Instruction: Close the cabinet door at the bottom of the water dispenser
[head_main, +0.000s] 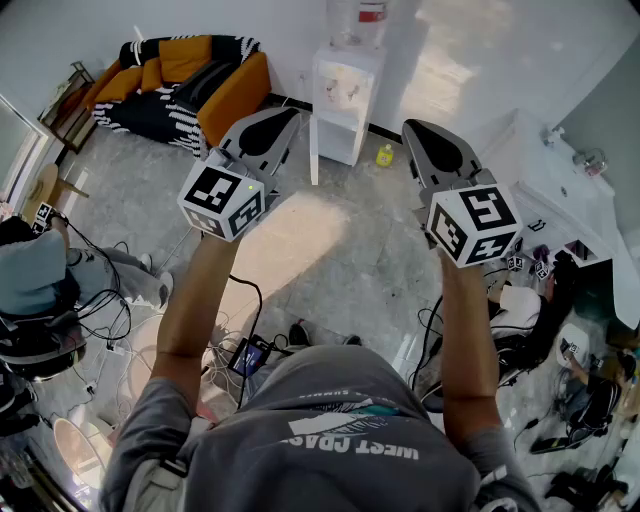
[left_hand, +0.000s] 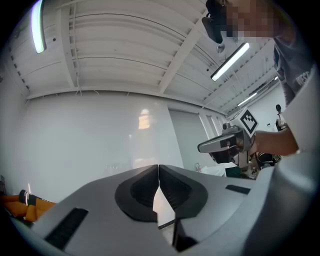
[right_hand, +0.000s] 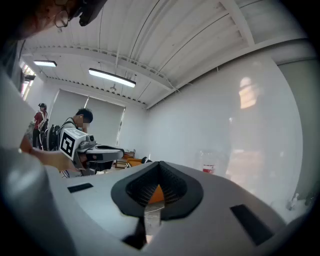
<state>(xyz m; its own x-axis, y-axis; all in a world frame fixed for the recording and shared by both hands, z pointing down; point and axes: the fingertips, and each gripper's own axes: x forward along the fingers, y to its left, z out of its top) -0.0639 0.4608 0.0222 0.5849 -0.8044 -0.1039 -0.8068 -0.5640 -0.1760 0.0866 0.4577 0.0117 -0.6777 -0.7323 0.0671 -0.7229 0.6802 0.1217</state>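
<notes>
White cabinet door (head_main: 314, 150) under the white water dispenser (head_main: 348, 90) stood open, well ahead. Left tool (head_main: 285, 118) and right tool (head_main: 412, 132) were closed tight, empty. Approach seemed the step; the next move called for stepping closer.

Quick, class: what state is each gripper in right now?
Left grey two-jaw gripper: closed, holding nothing.
Right grey two-jaw gripper: closed, holding nothing.

Our water dispenser (head_main: 345, 95) bottle (head_main: 357, 22) cut off at the top edge; cabinet door (head_main: 314, 150) too small for detail.
</notes>
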